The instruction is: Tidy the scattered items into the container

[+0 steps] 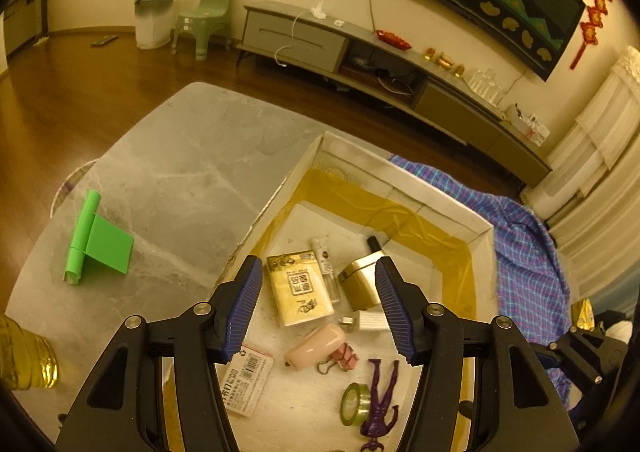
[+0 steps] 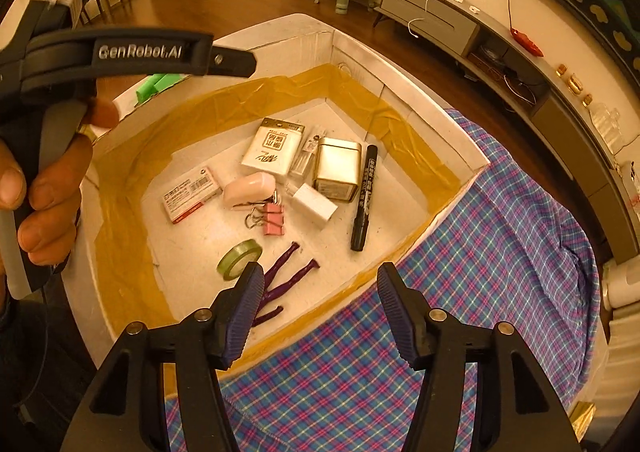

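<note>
Left gripper [image 1: 318,306] and right gripper [image 2: 320,310] are shown spread wide over the white box [image 2: 400,64], nothing pinched. The black marker [image 2: 363,198] is seen whole only in the right view; the green stand [image 1: 100,240] (outside the box, on the table [image 1: 192,172]) is seen clearly only in the left view.

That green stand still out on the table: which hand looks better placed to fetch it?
Probably the left. The green stand lies outside the box on the left gripper side, jaws open and empty.
</note>
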The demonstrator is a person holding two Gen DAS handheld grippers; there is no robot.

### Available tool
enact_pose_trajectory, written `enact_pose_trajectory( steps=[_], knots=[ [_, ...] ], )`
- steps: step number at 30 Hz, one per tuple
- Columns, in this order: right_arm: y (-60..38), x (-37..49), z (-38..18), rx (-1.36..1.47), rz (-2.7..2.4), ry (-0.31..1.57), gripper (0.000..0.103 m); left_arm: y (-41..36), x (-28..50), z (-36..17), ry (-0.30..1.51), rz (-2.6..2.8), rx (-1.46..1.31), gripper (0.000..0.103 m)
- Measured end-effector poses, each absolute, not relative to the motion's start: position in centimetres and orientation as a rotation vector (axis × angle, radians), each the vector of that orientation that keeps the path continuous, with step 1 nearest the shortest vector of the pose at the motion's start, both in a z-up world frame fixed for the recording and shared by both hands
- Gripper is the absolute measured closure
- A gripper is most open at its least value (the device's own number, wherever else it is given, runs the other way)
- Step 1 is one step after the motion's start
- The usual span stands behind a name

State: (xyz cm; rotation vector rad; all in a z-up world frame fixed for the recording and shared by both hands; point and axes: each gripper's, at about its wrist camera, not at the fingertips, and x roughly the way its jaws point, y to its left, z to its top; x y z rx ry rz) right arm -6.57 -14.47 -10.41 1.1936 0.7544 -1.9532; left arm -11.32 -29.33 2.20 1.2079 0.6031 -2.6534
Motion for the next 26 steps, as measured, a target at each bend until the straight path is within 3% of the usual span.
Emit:
enact_pose_trajectory(
  steps=[7, 9, 14, 26],
  knots=[
    [-13.5, -4.2, -9.1, 1.162, -1.955, 0.782, 0.041, -27.6, -9.8, 3.4, 0.533, -2.713, 1.168, 0.041],
    [-13.3, -3.4, -8.7, 1.147, -1.960, 0.799, 0.039, -26.7, -9.0, 4.0, 0.460, -2.730, 1.127, 0.033],
    [-12.6, -1.6, -8.4, 1.123, -1.962, 0.835, 0.039, -25.2, -6.2, 5.6, 0.408, -2.806, 0.989, 0.027],
    [-11.8, 1.8, -8.0, 1.096, -1.947, 0.858, 0.039, -24.5, -1.5, 7.9, 0.386, -2.824, 0.854, 0.027]
  ],
)
